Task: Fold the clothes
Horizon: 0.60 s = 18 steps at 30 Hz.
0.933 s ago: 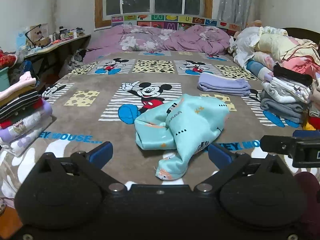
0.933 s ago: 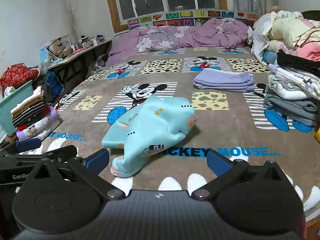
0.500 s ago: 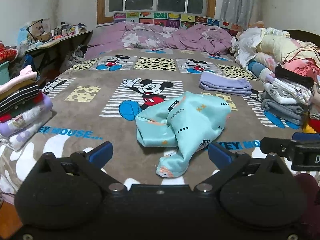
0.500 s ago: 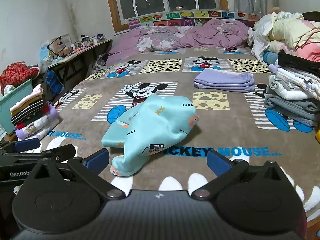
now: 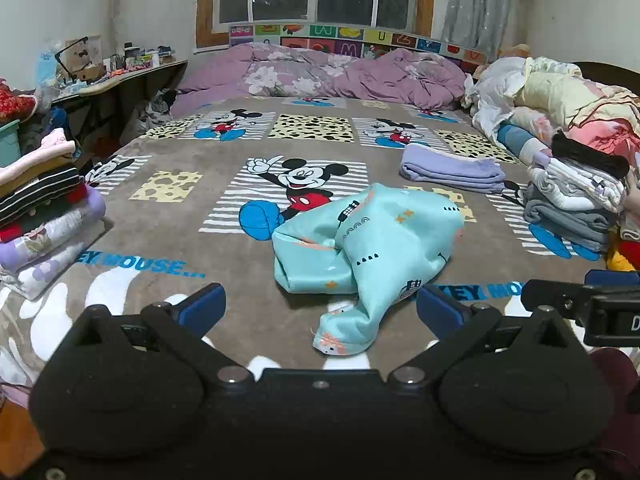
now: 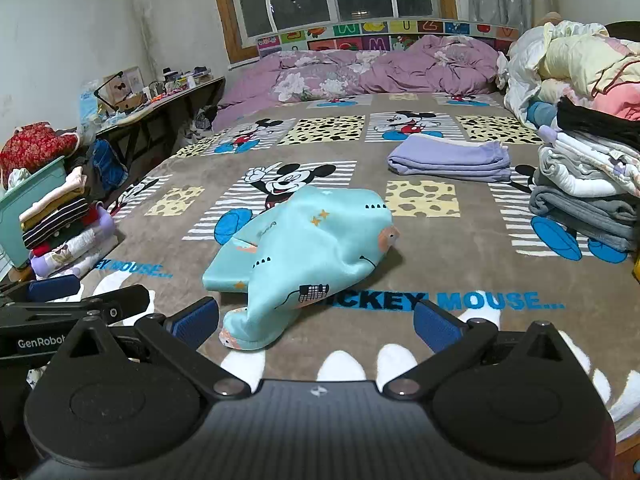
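- Bed (image 5: pixel 168 236): folded stacks at left (image 5: pixel 44 216) and right (image 5: pixel 576 204) edges, lilac folded piece (image 5: pixel 452 168) far right. Part of job looks done.
- Teal garment (image 5: pixel 372 244): crumpled mid-bed, unfolded, nxt to do. Long axis runs near-to-far, narrow end twd me.
- My left gripper (image 5: pixel 320 306) & right gripper (image 6: pixel 316 322): both wide, empty, just short of it.

On the brown plush Mickey-print blanket (image 6: pixel 460 248) we read blue "MICKEY MOUSE..." lettering. The black left gripper (image 6: pixel 64 312), seen from the right wrist, carries white "GenRobot", its end cut off. We make out letters "M" and "U" on the colourful alphabet headboard (image 5: pixel 360 40).
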Tool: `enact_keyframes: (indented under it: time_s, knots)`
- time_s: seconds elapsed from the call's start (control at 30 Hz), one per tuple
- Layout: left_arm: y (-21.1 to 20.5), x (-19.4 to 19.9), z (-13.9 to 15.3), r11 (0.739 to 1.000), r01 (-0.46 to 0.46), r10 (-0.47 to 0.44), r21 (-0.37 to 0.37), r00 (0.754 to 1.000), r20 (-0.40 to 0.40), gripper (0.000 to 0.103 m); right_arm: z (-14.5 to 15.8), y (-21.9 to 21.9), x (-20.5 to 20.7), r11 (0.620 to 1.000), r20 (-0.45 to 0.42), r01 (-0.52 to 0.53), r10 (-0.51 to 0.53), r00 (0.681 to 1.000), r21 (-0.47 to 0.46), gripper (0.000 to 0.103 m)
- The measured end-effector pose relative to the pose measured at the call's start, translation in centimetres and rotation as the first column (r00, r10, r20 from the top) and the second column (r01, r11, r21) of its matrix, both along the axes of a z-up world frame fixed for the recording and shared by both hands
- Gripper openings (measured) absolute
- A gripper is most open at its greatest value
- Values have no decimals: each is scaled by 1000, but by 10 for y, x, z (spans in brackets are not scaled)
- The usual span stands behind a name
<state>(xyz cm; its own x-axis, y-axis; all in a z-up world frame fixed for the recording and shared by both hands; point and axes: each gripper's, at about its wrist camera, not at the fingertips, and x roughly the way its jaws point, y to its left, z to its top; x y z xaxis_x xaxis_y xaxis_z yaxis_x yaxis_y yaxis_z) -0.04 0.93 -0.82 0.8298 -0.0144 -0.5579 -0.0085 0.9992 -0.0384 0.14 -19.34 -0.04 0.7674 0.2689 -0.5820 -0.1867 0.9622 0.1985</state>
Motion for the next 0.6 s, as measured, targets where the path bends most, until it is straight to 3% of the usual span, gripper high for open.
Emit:
enact_keyframes:
  time_s: [0.6]
  knots:
    - [0,-2,3,1000,6,-6,-2,1000,11,103,0,2,-3,1000,2,-9,9,1000,2,103]
